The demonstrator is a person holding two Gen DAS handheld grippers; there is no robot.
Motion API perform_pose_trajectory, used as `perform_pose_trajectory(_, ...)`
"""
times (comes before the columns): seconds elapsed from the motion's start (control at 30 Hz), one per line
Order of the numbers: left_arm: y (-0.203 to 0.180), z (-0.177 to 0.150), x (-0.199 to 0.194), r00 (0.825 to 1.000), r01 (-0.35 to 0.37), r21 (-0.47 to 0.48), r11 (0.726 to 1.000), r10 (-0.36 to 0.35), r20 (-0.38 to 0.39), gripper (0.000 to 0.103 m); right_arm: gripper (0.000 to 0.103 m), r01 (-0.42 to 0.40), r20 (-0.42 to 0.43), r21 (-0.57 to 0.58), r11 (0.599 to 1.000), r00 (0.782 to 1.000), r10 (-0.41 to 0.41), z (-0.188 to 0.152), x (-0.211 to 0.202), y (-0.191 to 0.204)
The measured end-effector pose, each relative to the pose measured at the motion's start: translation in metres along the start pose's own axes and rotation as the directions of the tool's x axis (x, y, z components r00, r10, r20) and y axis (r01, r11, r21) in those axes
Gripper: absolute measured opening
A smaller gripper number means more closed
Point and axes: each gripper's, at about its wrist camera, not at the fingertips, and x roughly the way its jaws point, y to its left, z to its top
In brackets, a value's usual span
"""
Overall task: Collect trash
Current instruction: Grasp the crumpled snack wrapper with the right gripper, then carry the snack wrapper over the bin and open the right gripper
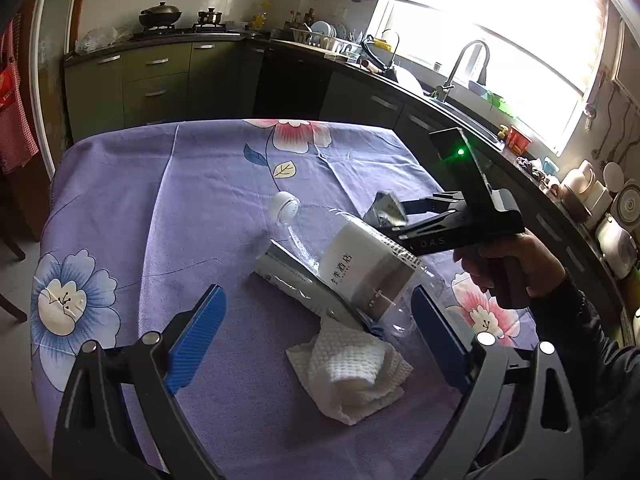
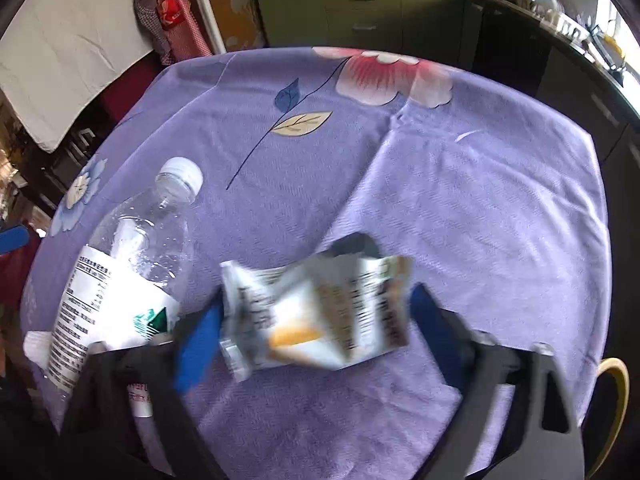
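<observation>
1. Left wrist view: blue pads of the left claw [image 1: 316, 332] stand wide apart and hold nothing; a crumpled white paper towel [image 1: 352, 372] lies on the cloth between them, near the counter's near edge.
2. Just beyond the towel, a clear plastic bottle [image 1: 352, 256] with a white label lies on its side, its white cap pointing toward the far edge of the counter [image 1: 180, 184], which is covered in a purple floral cloth.
3. A flat white packet [image 1: 288, 276] lies under the bottle's left side, touching it.
4. Toward the counter's right edge, the right claw [image 1: 404, 212] is held in a hand [image 1: 508, 264] and pinches a small crumpled wrapper [image 1: 386, 208] above the cloth, just past the bottle.
5. Right wrist view: the right claw [image 2: 316, 328] is closed down onto the wrapper [image 2: 320, 312], a white snack wrapper with dark print and an orange patch, blurred by motion; it sits between the blue pads.
6. The bottle [image 2: 120, 264] lies toward the counter's [image 2: 480, 200] left edge, cap toward the far side.
7. A yellow curved rim [image 2: 616, 396] shows off the counter's right edge; what it belongs to I cannot tell.
</observation>
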Motion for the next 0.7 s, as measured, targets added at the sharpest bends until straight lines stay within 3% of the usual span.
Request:
perform_pose_trajectory(0.23,-0.003,0.000,-0.001,1.000,-0.001,0.001,1.000,0.001,0.000,0.089,0.069,-0.028,0.036,0.070,0.997,0.999,0.025,-0.012,-0.019,-0.010)
perform_pose_trajectory(0.37,-0.006,0.000,-0.002,1.000,-0.006,0.008,1.000,0.006,0.000,0.089,0.069,-0.034,0.116,0.104,0.994,0.993,0.022,-0.025,-0.059,-0.017)
perform_pose_trajectory(0.57,-0.015,-0.001,-0.001,1.000,0.003,0.021,1.000,-0.003,0.001,0.089,0.070,0.068,0.206,0.245,0.967,0.971,-0.121,-0.064,-0.127,-0.064)
perform_pose_trajectory(0.7,-0.022,0.000,0.002,1.000,0.009,0.030,1.000,-0.009,-0.003,0.089,0.070,0.176,0.172,0.405,0.897,0.949,-0.264,-0.103,-0.156,-0.120)
